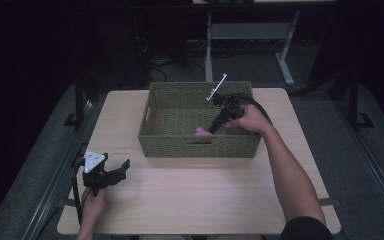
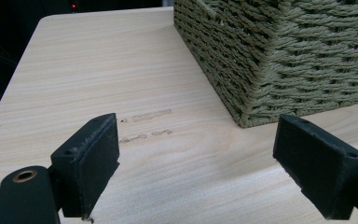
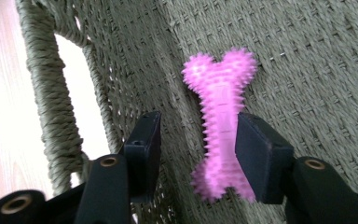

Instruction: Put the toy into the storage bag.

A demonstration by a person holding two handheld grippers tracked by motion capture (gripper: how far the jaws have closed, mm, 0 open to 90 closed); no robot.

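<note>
A: R gripper (image 3: 193,140) first, what are the jaws doing?

B: Apart, w/ a gap. Pink spiky bone toy (image 3: 220,126) sits between them, but off-centre. In the right gripper view it's up against the right-hand pad; the other pad stands clear w/ bare weave between. No squeeze that I can see, so I'd call it loose, not gripped.

A: Which way does the bone run?

B: Long axis goes roughly along the jaws, pointing away from the camera, far knob past the pad tips, near knob down by the pad roots. Jaws straddle the narrow waist across its short side. Any re-grip is a plain close, no wrist roll needed imo.

A: Where's it lying?

B: On the floor of the green woven basket (image 1: 153,131), near the front wall, close to the handle slot (image 3: 81,93). In the high view the toy (image 1: 200,131) is a pink spot just inside that wall, w/ the R gripper (image 1: 213,129) angled down onto it.

A: And the L?

B: L gripper (image 1: 125,167) is down at the near left of the table (image 1: 190,195), outside the basket, jaws wide apart, nothing between. Its own view looks at the basket corner (image 2: 256,93). Well apart from the toy, so the R hand is far nearer.
</note>
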